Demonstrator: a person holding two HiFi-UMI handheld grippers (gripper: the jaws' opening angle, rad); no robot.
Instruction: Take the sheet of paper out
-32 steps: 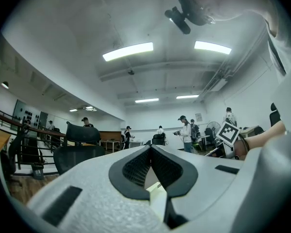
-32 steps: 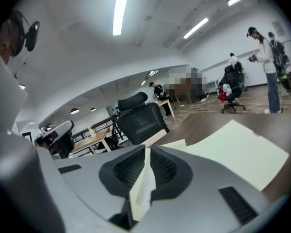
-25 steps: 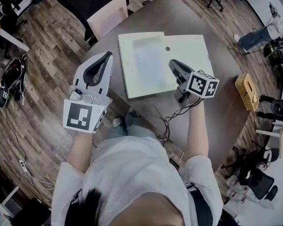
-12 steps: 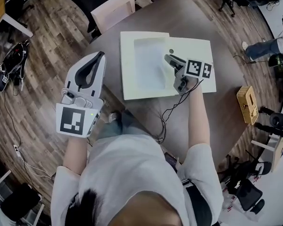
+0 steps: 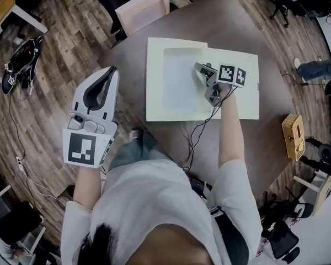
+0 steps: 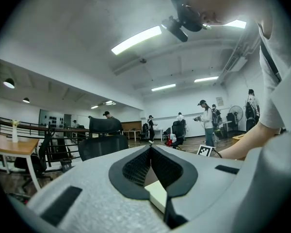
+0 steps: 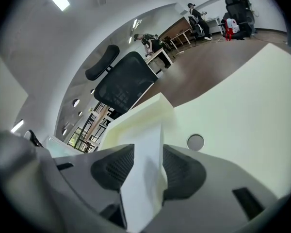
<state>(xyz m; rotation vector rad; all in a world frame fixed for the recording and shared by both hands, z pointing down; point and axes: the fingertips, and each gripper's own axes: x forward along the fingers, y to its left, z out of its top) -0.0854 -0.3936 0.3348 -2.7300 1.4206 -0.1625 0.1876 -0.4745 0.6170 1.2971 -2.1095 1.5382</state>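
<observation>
A pale yellow folder (image 5: pixel 237 93) lies open on the brown table (image 5: pixel 254 148). A white sheet of paper (image 5: pixel 179 81) rests flat on its left half. My right gripper (image 5: pixel 200 69) hangs over the folder's middle fold at the sheet's right edge, tilted down. Its jaws have just been opening. In the right gripper view, the right gripper (image 7: pixel 148 164) stands open with the sheet (image 7: pixel 144 183) showing in the gap, the pads off it. My left gripper (image 5: pixel 110 70) is held off the table's left edge, pointing level. Its tips meet, shut on nothing (image 6: pixel 150 148).
A pale chair back (image 5: pixel 143 12) stands at the table's far side, with a black office chair (image 7: pixel 123 84) beyond. A wooden box (image 5: pixel 293 137) sits at the table's right edge. A black cable (image 5: pixel 196 139) trails from the right gripper. People stand in the background.
The right gripper has moved forward and down over the folder, to the sheet's right edge, and its jaws have spread apart. The left gripper has barely shifted.
</observation>
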